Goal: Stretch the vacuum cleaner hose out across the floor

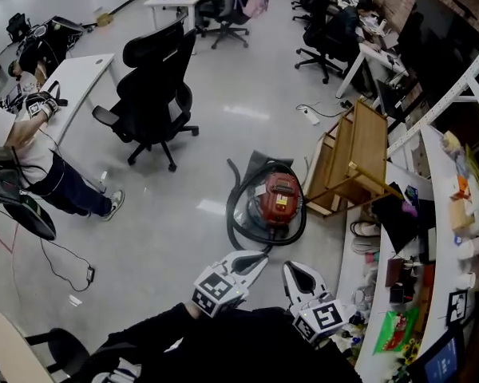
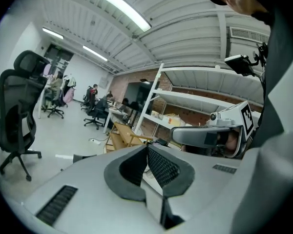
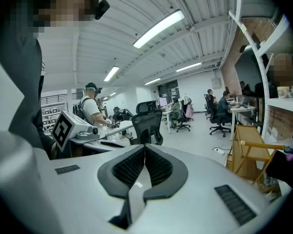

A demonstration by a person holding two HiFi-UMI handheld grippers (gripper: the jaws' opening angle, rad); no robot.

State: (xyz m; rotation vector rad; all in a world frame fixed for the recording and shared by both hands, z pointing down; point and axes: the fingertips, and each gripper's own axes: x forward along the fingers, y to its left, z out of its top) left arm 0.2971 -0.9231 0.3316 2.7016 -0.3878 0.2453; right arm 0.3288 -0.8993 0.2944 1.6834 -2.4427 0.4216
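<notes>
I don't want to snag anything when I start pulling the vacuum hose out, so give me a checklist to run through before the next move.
1. Left gripper free: ok, jaws together, nothing between them.
2. Right gripper free: ok, jaws together, empty.
3. Hose found: ok, looped around the red vacuum cleaner, not yet stretched.
4. Free end of the hose picked out: cannot tell from the head view.
5. Room on the floor: ok to the vacuum cleaner's left, bare up to the office chair.
6. Right side: not ok, a wooden chair stands close beside the vacuum cleaner.
</notes>
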